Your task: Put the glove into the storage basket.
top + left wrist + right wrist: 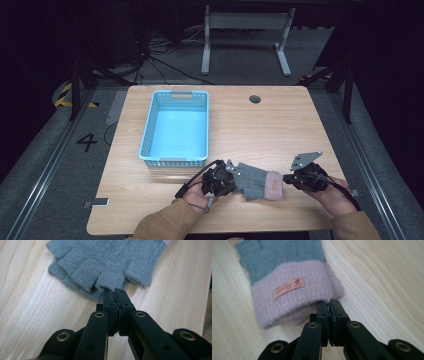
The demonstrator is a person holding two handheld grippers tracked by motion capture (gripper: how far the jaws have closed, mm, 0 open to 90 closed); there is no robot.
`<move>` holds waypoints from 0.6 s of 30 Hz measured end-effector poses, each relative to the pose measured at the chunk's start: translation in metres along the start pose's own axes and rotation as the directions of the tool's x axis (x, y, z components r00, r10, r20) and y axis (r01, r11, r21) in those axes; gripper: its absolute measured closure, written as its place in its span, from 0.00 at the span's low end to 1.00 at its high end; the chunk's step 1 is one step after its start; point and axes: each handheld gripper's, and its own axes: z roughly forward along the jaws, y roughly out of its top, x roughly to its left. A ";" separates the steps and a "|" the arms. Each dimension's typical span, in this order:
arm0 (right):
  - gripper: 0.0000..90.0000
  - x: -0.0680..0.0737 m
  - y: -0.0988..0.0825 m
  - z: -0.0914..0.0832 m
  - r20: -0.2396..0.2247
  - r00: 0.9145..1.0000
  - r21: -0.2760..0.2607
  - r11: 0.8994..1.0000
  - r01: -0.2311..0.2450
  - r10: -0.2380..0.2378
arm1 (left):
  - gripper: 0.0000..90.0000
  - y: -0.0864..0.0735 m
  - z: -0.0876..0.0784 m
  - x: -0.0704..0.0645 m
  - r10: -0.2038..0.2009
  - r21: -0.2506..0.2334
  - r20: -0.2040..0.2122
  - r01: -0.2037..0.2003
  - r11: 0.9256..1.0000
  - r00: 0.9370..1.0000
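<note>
The glove (255,182), lying lengthwise at lower centre, is pinched by closed left gripper (231,176) and right gripper (286,177) at opposite ends.

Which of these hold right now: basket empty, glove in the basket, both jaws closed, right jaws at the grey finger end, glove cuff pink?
1. The basket is empty. True.
2. The glove lies in the basket. False: it lies on the table, in front of the basket.
3. Both grippers have their jaws closed. True: the left gripper is pinched at a grey finger tip, the right gripper at the cuff's edge.
4. The right gripper is at the glove's finger end. False: it is at the cuff.
5. The cuff is pink. True.
</note>
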 end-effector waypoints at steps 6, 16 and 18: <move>0.98 -0.002 0.004 -0.008 0.016 1.000 -0.034 0.999 -0.025 0.026 | 0.98 -0.001 -0.009 -0.006 0.017 -0.021 0.007 -0.017 1.000 1.000; 0.98 -0.007 0.009 0.001 0.032 0.999 -0.045 0.998 -0.036 0.037 | 0.98 -0.002 -0.005 -0.009 0.028 -0.001 0.016 -0.028 1.000 0.999; 0.98 -0.009 0.010 0.004 0.032 0.999 -0.039 0.998 -0.039 0.040 | 0.98 -0.002 -0.003 -0.009 0.029 0.007 0.020 -0.029 1.000 0.999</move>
